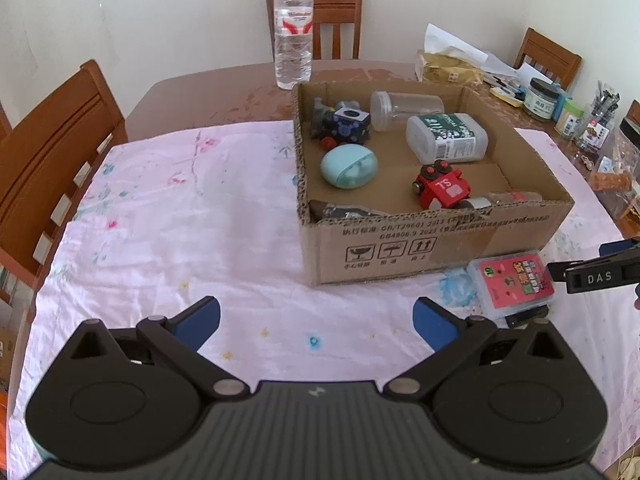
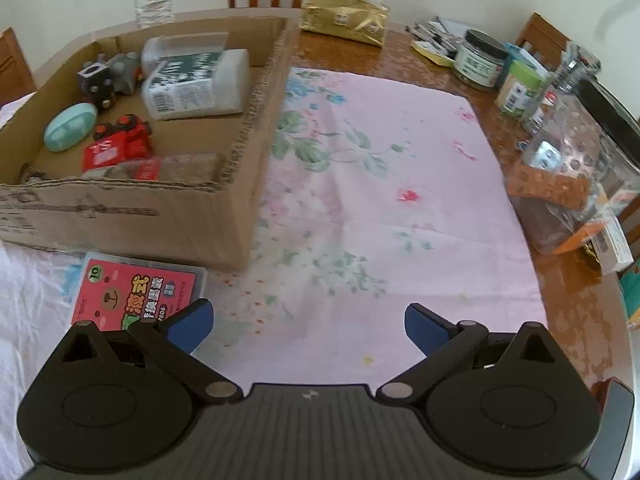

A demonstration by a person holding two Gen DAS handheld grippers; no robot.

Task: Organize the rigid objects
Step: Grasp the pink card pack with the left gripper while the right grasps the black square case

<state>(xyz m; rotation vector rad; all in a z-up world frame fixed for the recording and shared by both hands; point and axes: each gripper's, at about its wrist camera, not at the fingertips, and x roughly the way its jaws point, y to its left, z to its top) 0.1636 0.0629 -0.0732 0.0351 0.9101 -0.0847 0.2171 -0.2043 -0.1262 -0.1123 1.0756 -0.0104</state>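
Your left gripper (image 1: 316, 322) hangs spread wide over the pink floral cloth (image 1: 180, 208), gripping nothing. Ahead and to its right sits the cardboard box (image 1: 420, 248), which holds a teal oval case (image 1: 349, 168), a red toy car (image 1: 442, 190), a white tub with a green label (image 1: 446, 138), a clear jar (image 1: 404, 110) and a dark cube toy (image 1: 344, 122). Your right gripper (image 2: 308, 326) is also parted and empty. One red card case (image 2: 136, 292) lies flat on the cloth just outside the box's near wall, beside and partly under your right gripper's left finger (image 2: 192, 322). Behind the box stands a water bottle (image 1: 293, 32).
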